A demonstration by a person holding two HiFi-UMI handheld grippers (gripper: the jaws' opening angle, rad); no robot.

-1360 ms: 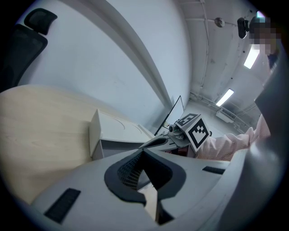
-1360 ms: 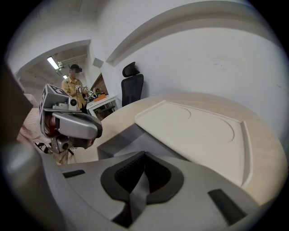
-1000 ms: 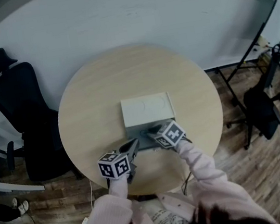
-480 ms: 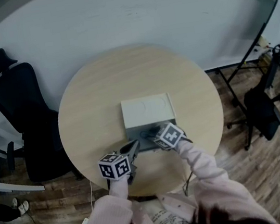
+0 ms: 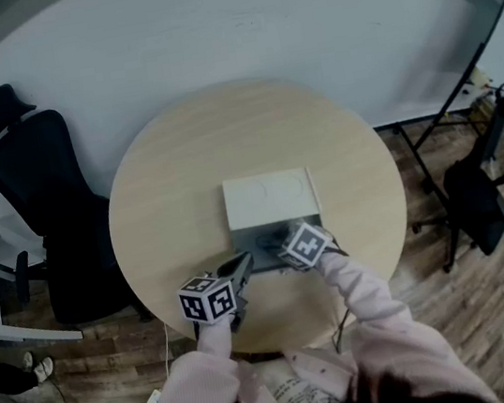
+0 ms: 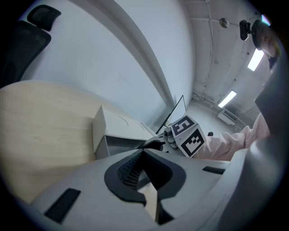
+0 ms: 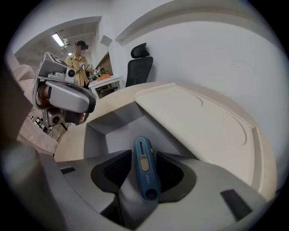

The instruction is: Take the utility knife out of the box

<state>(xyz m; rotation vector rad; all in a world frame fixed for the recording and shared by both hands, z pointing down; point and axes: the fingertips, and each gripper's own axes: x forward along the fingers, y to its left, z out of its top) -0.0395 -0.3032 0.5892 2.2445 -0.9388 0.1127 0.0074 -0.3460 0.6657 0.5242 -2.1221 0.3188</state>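
our right tongs (image 7: 144,158) have just been opening and stand wide with the blue knife (image 7: 145,173) between them over the open box (image 7: 113,131) on the surface (image 5: 165,191), while our left tongs (image 6: 143,153) sit closed beside it.

Dim, even light from ceiling strips (image 6: 229,98), soft shadows, fisheye bending, dark corners.

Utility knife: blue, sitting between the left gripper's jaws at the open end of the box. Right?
Not quite: it is the right gripper, not the left. The right gripper view shows the blue utility knife between that gripper's jaws, which have just been opening, at the open end of the box.
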